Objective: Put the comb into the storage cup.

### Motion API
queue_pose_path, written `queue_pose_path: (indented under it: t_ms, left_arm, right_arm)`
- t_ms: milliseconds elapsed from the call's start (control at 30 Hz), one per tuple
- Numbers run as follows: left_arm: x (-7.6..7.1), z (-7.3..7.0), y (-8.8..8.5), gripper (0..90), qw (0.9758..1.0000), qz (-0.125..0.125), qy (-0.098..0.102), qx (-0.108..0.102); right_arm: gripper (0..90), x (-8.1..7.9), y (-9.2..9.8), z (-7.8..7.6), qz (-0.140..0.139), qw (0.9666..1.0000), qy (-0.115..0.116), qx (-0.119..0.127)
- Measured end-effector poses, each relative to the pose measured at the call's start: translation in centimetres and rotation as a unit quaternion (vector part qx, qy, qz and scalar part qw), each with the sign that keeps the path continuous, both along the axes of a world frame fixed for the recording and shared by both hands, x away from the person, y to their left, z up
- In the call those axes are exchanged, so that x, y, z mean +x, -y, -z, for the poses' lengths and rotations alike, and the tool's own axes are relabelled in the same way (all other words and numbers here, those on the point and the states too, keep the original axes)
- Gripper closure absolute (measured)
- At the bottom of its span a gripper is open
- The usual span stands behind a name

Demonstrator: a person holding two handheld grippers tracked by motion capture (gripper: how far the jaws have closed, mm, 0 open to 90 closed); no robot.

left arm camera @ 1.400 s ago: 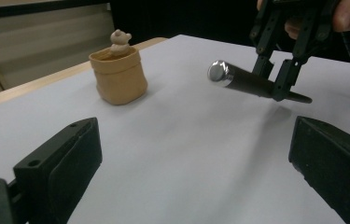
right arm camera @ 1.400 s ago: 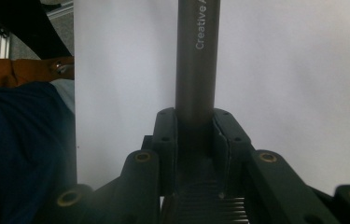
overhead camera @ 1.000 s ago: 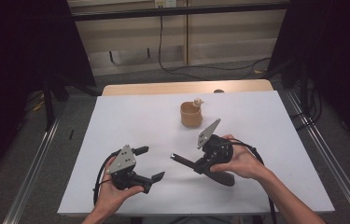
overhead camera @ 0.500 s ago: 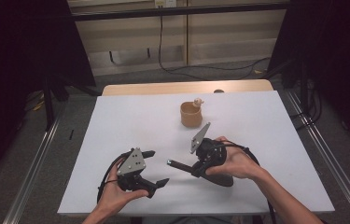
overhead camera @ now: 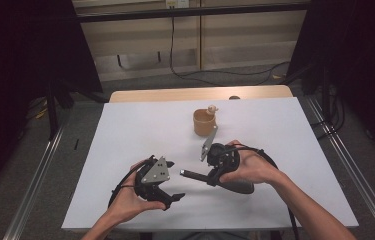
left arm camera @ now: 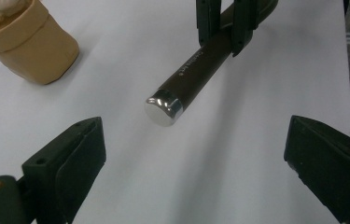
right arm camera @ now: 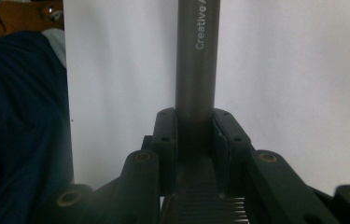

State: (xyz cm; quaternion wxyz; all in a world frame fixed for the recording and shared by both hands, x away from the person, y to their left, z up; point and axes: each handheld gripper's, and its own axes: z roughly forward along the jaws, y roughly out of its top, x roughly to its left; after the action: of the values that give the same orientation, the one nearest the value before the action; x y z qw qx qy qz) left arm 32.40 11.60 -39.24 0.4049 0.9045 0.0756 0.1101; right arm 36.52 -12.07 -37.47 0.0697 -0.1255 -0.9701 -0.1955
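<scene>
A dark cylinder [overhead camera: 193, 175] with a silver end cap [left arm camera: 163, 108] and white lettering [right arm camera: 201, 28] is held level above the white table [overhead camera: 125, 130]. My right gripper [overhead camera: 208, 177] is shut on it, its jaws clamping the shaft on both sides [right arm camera: 195, 128]. The capped end points at my left gripper [overhead camera: 174, 181], which is open, with wide-spread jaws and nothing between them [left arm camera: 196, 163]. The cap hangs just beyond those jaws, apart from them. In the left gripper view, the right gripper [left arm camera: 220, 32] grips the cylinder [left arm camera: 196, 65] higher up.
A tan cup [overhead camera: 204, 123] [left arm camera: 28, 46] with a small pale item in it stands at the table's middle back, behind the right gripper. A wooden edge [overhead camera: 200, 93] runs along the far side. Metal rails [overhead camera: 345, 160] flank the table. Blue cloth [right arm camera: 18, 130] lies at the right gripper view's left.
My left gripper has slid to the right, closer to the cylinder's capped end. The right gripper has stayed nearly in place, still clamped on the cylinder.
</scene>
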Motion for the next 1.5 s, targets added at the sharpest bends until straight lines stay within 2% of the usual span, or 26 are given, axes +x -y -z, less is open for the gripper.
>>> queue_pose_path:
  t_ms: [100, 233, 333, 467, 500, 533, 633, 667, 733, 833, 933, 967, 1067, 1100, 1167, 1300, 1367, 1467, 1500]
  left_arm:
    - [0.2, 0.0, 0.2, 10.9, 0.9997, 0.013, -0.002, 0.021]
    - [0.5, 0.1, 0.4, 11.9, 0.9991, 0.020, -0.004, 0.038]
    - [0.6, 0.0, 0.7, 13.2, 0.9983, 0.024, -0.005, 0.053]
    - [0.8, -0.1, 1.0, 20.3, 0.9981, 0.029, -0.011, 0.054]
    - [0.9, -0.2, 0.9, 20.1, 0.9975, 0.031, -0.009, 0.062]
    - [0.9, -0.1, 1.0, 19.8, 0.9980, 0.025, -0.010, 0.057]
    - [0.9, -0.1, 1.2, 18.6, 0.9977, 0.026, -0.010, 0.061]
    - [0.9, -0.1, 1.3, 18.6, 0.9975, 0.027, -0.012, 0.064]
    - [1.1, -0.3, 1.3, 18.6, 0.9956, 0.043, -0.003, 0.083]
    - [1.3, -0.3, 1.4, 19.3, 0.9950, 0.045, -0.002, 0.089]
    - [1.4, -0.2, 1.6, 22.2, 0.9949, 0.047, -0.007, 0.089]
    - [1.2, 0.0, 1.7, 22.7, 0.9960, 0.038, -0.014, 0.080]
    - [1.3, 0.2, 1.9, 25.3, 0.9951, 0.043, -0.012, 0.089]
    - [1.3, 0.2, 2.0, 26.7, 0.9935, 0.053, -0.013, 0.099]
    - [1.2, 0.2, 2.2, 31.4, 0.9923, 0.058, -0.006, 0.110]
    - [1.2, 0.2, 2.6, 35.4, 0.9904, 0.065, 0.008, 0.122]
    - [1.2, 0.2, 2.8, 38.7, 0.9900, 0.068, 0.007, 0.124]
    - [1.1, 0.1, 3.1, 43.6, 0.9868, 0.076, 0.023, 0.141]
    - [1.0, 0.2, 3.2, 44.9, 0.9869, 0.074, 0.028, 0.141]
  right_arm:
    - [72.7, 0.0, -0.2, 0.1, -0.009, 0.9999, -0.003, -0.011]
    - [72.7, 0.0, -0.5, 0.4, -0.022, 0.9994, -0.008, -0.026]
    - [72.7, 0.3, -0.6, 0.3, -0.020, 0.9993, 0.001, -0.032]
    - [72.7, 0.4, -0.8, -0.1, -0.019, 0.9990, -0.003, -0.040]
    - [72.7, 0.5, -0.8, -0.1, -0.023, 0.9990, -0.002, -0.039]
    - [72.7, 0.5, -0.8, -0.2, -0.021, 0.9990, -0.005, -0.040]
    - [72.7, 0.6, -0.8, -0.2, -0.025, 0.9989, -0.005, -0.039]
    - [72.6, 0.6, -0.9, -0.1, -0.028, 0.9988, -0.006, -0.039]
    - [72.7, 0.6, -1.0, 0.0, -0.029, 0.9987, -0.011, -0.040]
    - [72.7, 0.7, -1.1, 0.1, -0.032, 0.9985, -0.013, -0.042]
    - [72.7, 0.8, -1.2, 0.2, -0.033, 0.9983, -0.017, -0.045]
    - [72.7, 0.8, -1.3, 0.2, -0.034, 0.9981, -0.018, -0.048]
    - [72.7, 0.9, -1.4, 0.4, -0.038, 0.9979, -0.018, -0.048]
    - [72.7, 0.9, -1.4, 0.4, -0.038, 0.9981, -0.016, -0.046]
    - [72.7, 0.9, -1.5, 0.5, -0.038, 0.9978, -0.021, -0.050]
    - [72.7, 0.8, -1.7, 0.6, -0.040, 0.9978, -0.021, -0.049]
    - [72.7, 0.7, -1.9, 0.7, -0.042, 0.9976, -0.023, -0.050]
    - [72.7, 0.7, -2.0, 0.8, -0.045, 0.9974, -0.024, -0.052]
    - [72.6, 0.7, -2.0, 0.8, -0.045, 0.9973, -0.025, -0.052]
